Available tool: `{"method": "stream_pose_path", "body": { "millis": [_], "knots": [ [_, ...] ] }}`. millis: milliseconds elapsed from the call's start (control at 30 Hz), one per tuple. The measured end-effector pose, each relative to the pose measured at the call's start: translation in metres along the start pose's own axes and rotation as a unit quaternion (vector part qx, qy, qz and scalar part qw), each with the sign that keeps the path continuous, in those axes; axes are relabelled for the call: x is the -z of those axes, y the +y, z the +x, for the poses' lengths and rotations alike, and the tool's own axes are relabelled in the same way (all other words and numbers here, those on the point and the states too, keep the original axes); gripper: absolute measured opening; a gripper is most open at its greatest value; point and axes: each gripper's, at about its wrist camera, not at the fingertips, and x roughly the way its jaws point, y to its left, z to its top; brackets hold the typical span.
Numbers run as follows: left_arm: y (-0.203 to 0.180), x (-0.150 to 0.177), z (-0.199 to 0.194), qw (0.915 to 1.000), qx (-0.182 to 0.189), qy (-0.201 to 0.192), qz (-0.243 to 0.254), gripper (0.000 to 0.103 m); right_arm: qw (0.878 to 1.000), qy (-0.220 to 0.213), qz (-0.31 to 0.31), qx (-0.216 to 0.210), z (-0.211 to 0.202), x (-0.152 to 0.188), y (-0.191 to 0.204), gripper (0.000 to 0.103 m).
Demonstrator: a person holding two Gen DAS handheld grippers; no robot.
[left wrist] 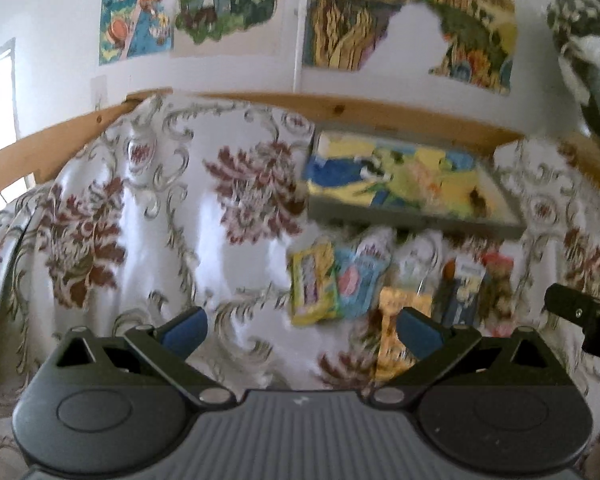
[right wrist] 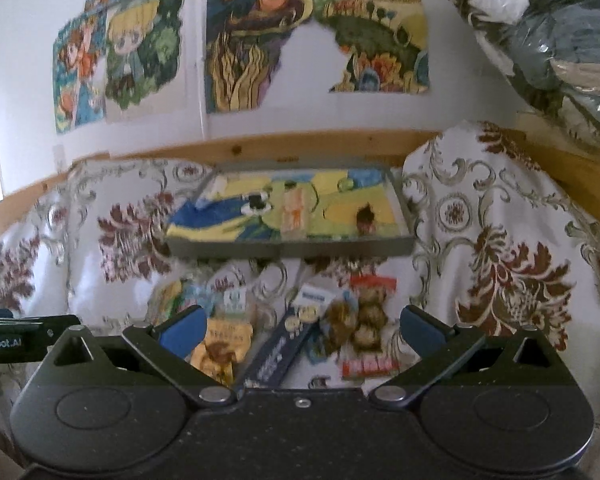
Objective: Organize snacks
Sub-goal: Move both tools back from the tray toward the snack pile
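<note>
The left tongs (left wrist: 302, 332) hang spread wide above the flowered cloth (left wrist: 148, 216), blue pads apart and pinching nothing, aimed level toward the wall. Beyond their right pad lies the cluster of snacks: a yellow packet (left wrist: 312, 284), a pale blue packet (left wrist: 358, 280) touching it, an orange-gold packet (left wrist: 400, 320) nearer the tongs, then a dark blue bar-shaped packet (left wrist: 460, 284) and a red-edged bag (left wrist: 498, 280). Behind them sits a grey tray (left wrist: 412, 216) with a colourful picture on its floor. At the far right edge of this view a black part of the other tool juts in.

The right tongs (right wrist: 302, 332) are likewise spread and empty, held straight over the snacks, so the packets lie between and just beyond the pads. This view shows the orange-gold packet (right wrist: 220, 344) by the left pad, the dark blue bar-shaped packet (right wrist: 284, 344) lying slantwise, and the red-edged bag (right wrist: 370, 328) of brown round pieces, sharper than the left camera gives them. It also shows the grey tray (right wrist: 292, 246) square on, with what looks like a small pale packet, blurred, on its floor. The left tool's black body pokes in at the left edge.
</note>
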Motion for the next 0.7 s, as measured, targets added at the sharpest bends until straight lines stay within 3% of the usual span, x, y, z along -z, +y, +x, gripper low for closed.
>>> {"method": "stream_pose_path", "body": {
  "millis": [400, 700],
  "knots": [
    [0.002, 0.007, 0.014, 0.9978, -0.002, 0.066, -0.002, 0.103, 0.998, 0.062, -0.027, 0.01, 0.014, 0.009, 0.011, 0.102],
    [-0.001, 0.009, 0.023, 0.9956, -0.002, 0.094, -0.001, 0.103, 0.996, 0.08, -0.028, 0.011, 0.021, 0.01, 0.012, 0.102]
  ]
}}
